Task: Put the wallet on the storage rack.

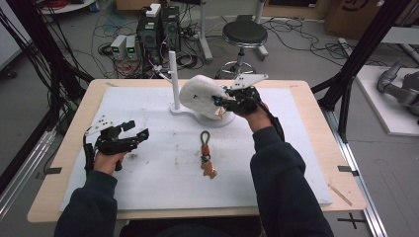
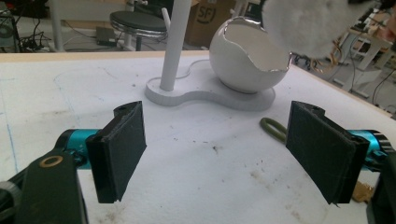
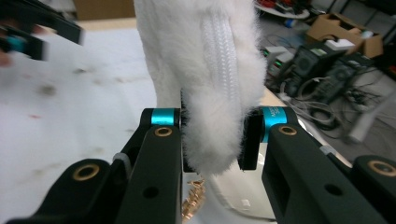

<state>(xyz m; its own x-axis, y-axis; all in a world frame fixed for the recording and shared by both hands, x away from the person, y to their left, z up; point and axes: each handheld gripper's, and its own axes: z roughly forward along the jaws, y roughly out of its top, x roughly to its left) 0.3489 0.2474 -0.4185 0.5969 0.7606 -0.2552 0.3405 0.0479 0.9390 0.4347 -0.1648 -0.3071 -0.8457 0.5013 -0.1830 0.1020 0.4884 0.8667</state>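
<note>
Fluffy white pouch (image 1: pixel 200 96) pinched in right hand-held gripper (image 1: pixel 228 100), over the bowl (image 2: pixel 243 63) far on the bench (image 1: pixel 74 123).
Its dangling gold chain could snag the bowl's jagged rim, I judge. Left hand-held gripper (image 1: pixel 129 133) is spread, empty. One pouch, one bowl stand, one keychain (image 1: pixel 206 160).

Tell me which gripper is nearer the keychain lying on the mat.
Left, but only narrowly. The left gripper is low over the mat beside the keychain, jaws open toward it. The right gripper is beyond it, raised over the bowl stand, holding the white fluffy pouch.
</note>
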